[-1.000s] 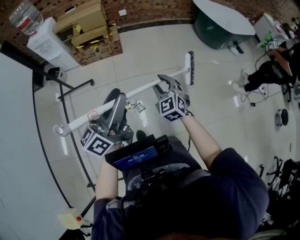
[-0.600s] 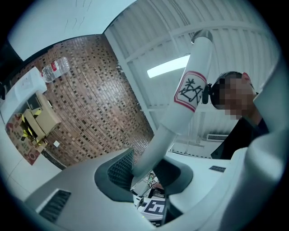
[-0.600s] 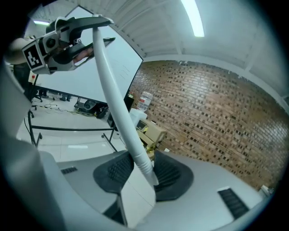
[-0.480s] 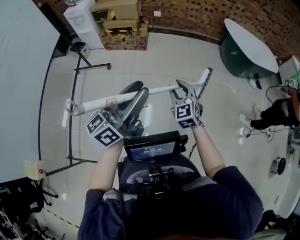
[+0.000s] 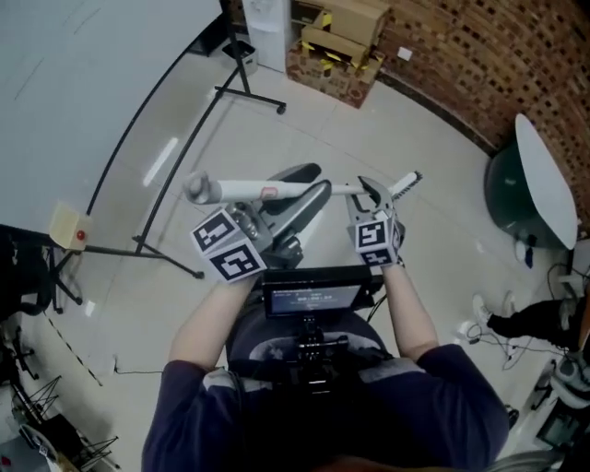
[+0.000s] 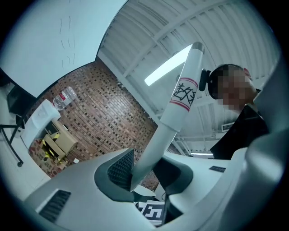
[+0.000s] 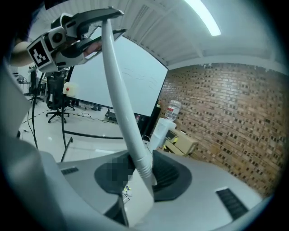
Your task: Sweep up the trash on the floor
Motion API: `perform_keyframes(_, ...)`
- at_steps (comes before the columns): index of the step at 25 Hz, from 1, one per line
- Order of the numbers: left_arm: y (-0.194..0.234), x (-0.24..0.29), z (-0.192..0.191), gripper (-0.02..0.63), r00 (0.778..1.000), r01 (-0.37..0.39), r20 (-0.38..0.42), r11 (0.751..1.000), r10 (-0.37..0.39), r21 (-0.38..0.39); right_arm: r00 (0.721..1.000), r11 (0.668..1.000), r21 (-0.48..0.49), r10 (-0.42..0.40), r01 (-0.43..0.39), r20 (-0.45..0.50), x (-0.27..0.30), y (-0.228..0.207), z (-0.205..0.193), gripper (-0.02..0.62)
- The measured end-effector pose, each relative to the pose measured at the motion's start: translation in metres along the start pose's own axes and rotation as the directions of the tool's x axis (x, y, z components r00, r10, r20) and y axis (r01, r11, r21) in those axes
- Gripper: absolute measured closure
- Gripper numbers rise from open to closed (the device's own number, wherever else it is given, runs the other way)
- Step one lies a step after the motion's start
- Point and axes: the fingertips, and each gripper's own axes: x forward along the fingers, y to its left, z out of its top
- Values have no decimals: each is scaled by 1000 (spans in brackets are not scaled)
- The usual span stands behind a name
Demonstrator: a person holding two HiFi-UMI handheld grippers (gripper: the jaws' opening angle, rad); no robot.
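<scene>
While left gripper (image 6: 142, 173) and right gripper (image 7: 142, 173) fingers (image 7: 170, 173) clamp it, white broom (image 5: 235, 190), red-banded label (image 6: 184, 91).

This looks like a lab or office workroom with a glossy tiled floor (image 5: 396, 129). Against the brick wall (image 5: 479, 64) stand a water dispenser (image 5: 270, 23) and cardboard boxes (image 5: 341, 46). A big white screen (image 5: 83, 83) stands near that wall, with an office chair (image 7: 54, 97) and cables (image 5: 493, 336) farther from it.
</scene>
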Motion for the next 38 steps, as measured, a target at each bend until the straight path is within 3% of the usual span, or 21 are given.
perform_keyframes(7,23,-73,41,486,996,-76,49,997,75,10,992,991,-50,124,-123,4,42,89,38,472)
perform_keyframes(12,47,-147,81,485,992,-109,69,994,110,-13,986,983,-86,159,-162,-48,76,167,72,479)
perform_keyframes(15,74,-185,103,485,988,-138,63,990,140,-39,981,981,-70,177,-182,-79,101,212,86,482)
perform_keyframes(19,108,-211,95,485,984,-175,11,984,176,-35,971,977,-15,208,-211,-119,137,257,73,483)
perform_keyframes(24,126,-259,116,485,972,-233,-16,972,233,-14,934,951,46,308,-305,-180,161,325,90,482)
perform_keyframes(32,184,-333,135,485,905,-426,8,904,426,-41,859,894,73,447,-443,-250,209,422,98,483)
perform_keyframes(38,226,-367,142,485,820,-568,43,821,570,-48,763,801,42,584,-597,-276,238,465,96,483)
